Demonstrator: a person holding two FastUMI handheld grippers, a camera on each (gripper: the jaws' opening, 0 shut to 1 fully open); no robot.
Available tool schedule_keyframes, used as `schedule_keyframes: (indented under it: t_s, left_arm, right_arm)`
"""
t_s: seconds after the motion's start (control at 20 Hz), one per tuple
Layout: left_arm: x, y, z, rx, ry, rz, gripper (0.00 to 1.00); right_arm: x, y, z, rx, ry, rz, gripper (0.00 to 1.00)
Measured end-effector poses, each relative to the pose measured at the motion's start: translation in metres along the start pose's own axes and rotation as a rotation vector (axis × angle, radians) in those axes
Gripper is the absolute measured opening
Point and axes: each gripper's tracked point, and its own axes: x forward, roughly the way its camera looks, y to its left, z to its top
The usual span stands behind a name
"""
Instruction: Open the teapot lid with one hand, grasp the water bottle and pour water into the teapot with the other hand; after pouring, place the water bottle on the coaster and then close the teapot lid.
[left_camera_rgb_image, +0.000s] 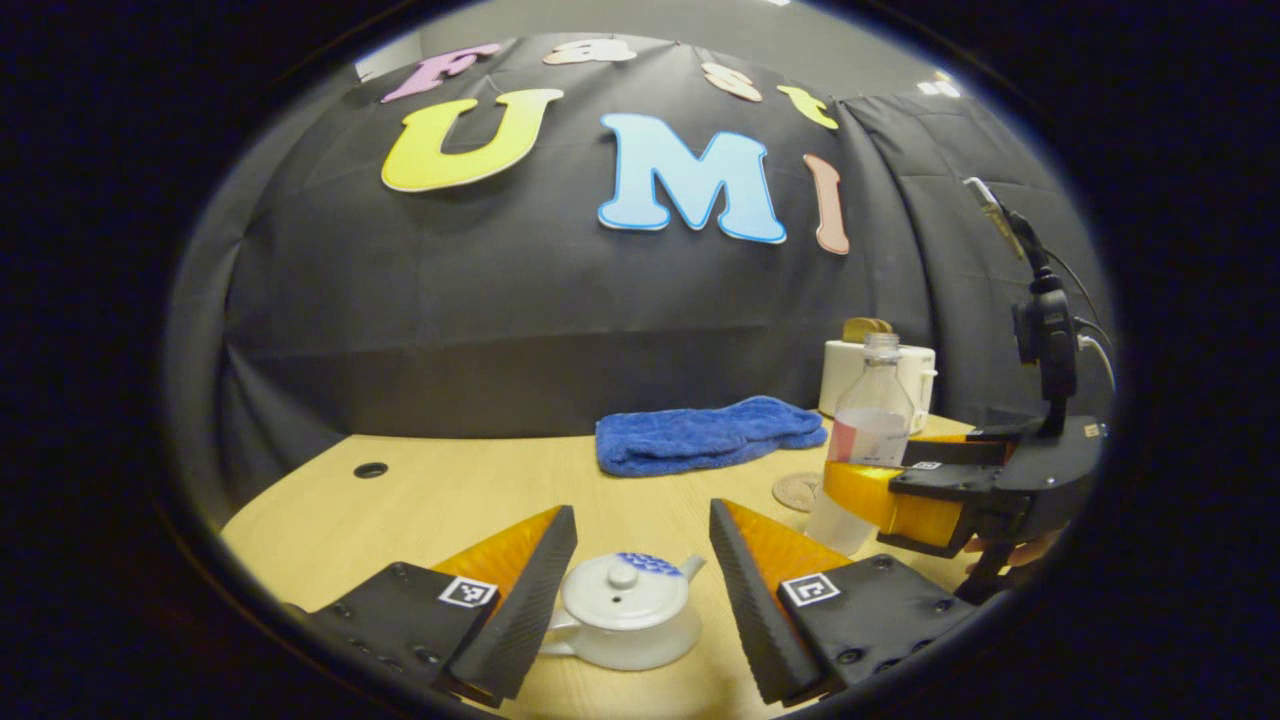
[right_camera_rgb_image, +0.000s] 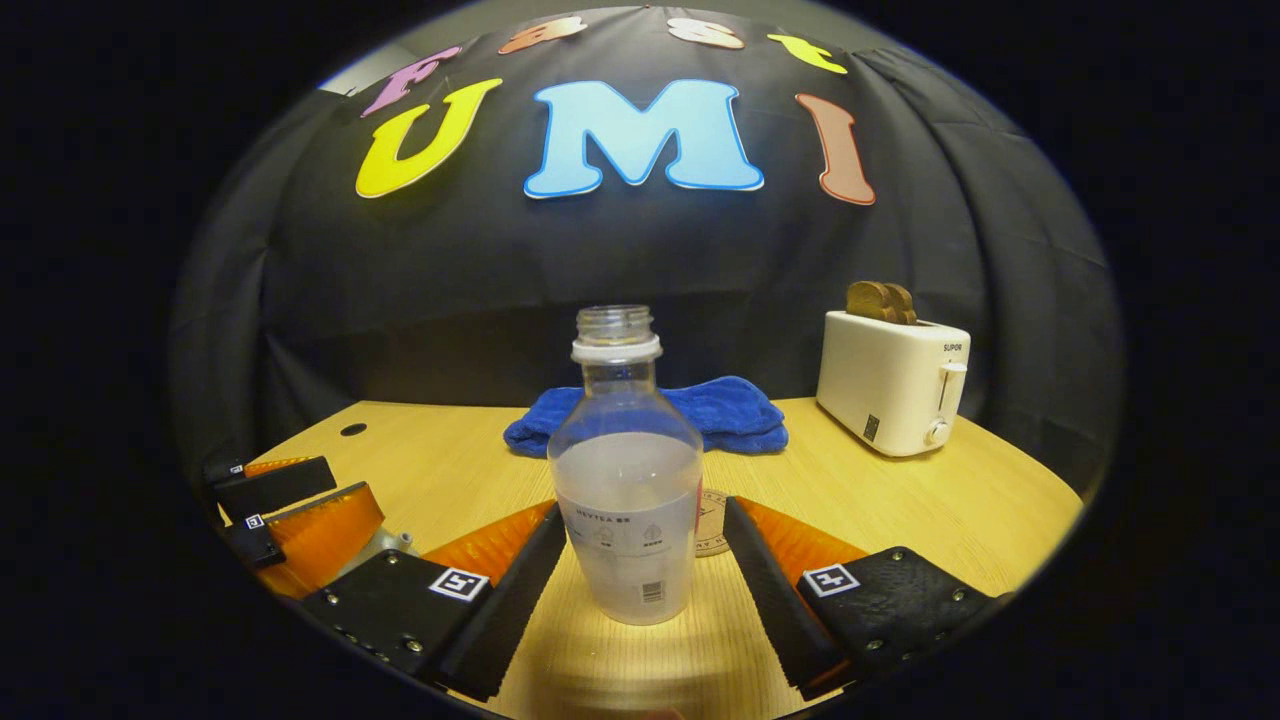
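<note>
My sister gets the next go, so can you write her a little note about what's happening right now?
Left gripper: open, fingers either side of the teapot, lid on.
Right gripper: open around the water bottle, not gripping yet.
The bottle stands upright on the table, uncapped, partly full. The coaster lies behind it, bare.
Done: both grippers lined up.
Left: lift the lid, grab the bottle, pour, set the bottle on the coaster, close the lid.
</note>
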Motion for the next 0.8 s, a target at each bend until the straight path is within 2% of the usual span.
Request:
schedule_keyframes:
  t_s: [0.15,0.5,0.55,0.65,0.8]
  left_arm:
    - [0.0,0.001,-0.006,-0.001,0.021,0.007,0.87]
    - [-0.003,0.009,-0.007,0.013,0.025,0.042,0.61]
    - [-0.001,0.015,-0.013,0.022,0.024,0.068,0.53]
    - [-0.004,0.016,-0.005,0.022,0.022,0.073,0.35]
    - [-0.003,0.016,-0.006,0.01,0.016,0.08,0.36]
  right_arm:
    - [-0.001,-0.002,-0.001,-0.055,-0.016,-0.018,0.98]
    - [-0.003,0.004,-0.007,-0.093,-0.017,-0.019,0.98]
    - [0.0,0.004,-0.008,-0.098,-0.013,-0.02,0.98]
    - [0.002,0.002,-0.016,-0.093,0.011,-0.025,0.98]
    - [0.004,0.001,-0.02,-0.058,0.028,-0.013,0.98]
